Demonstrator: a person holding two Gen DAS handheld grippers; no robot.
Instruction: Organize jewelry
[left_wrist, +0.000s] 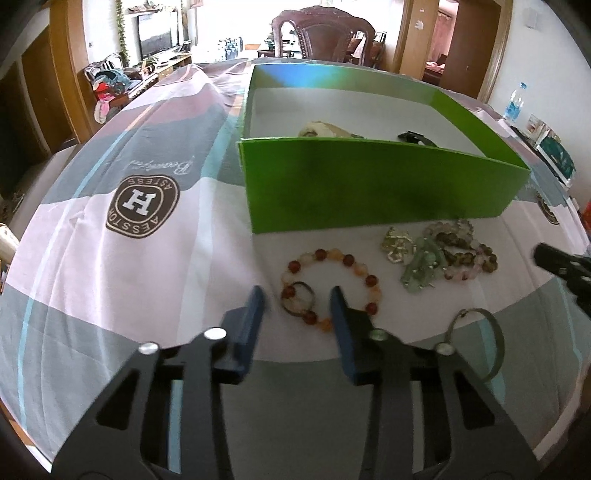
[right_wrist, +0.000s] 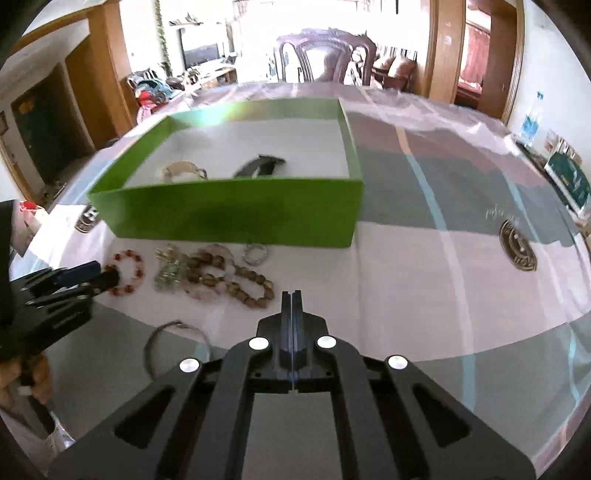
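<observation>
A red and orange bead bracelet (left_wrist: 328, 286) lies on the cloth in front of the green box (left_wrist: 369, 184). My left gripper (left_wrist: 297, 295) stands open over the bracelet's near left part, where a small dark ring (left_wrist: 297, 299) lies; its pads press on nothing. The right wrist view shows the left gripper (right_wrist: 105, 275) at the same bracelet (right_wrist: 127, 271). My right gripper (right_wrist: 291, 295) is shut and empty, just right of a brown bead strand (right_wrist: 251, 284). Inside the box (right_wrist: 236, 210) lie a cream piece (right_wrist: 183, 170) and a black piece (right_wrist: 260, 165).
A heap of green, pink and brown jewelry (left_wrist: 436, 254) lies right of the bracelet. A thin green bangle (left_wrist: 480, 343) lies nearer, and a silver ring-like piece (right_wrist: 255, 254) sits by the box wall. A patterned cloth (left_wrist: 110, 280) covers the table; a chair (left_wrist: 325, 33) stands behind.
</observation>
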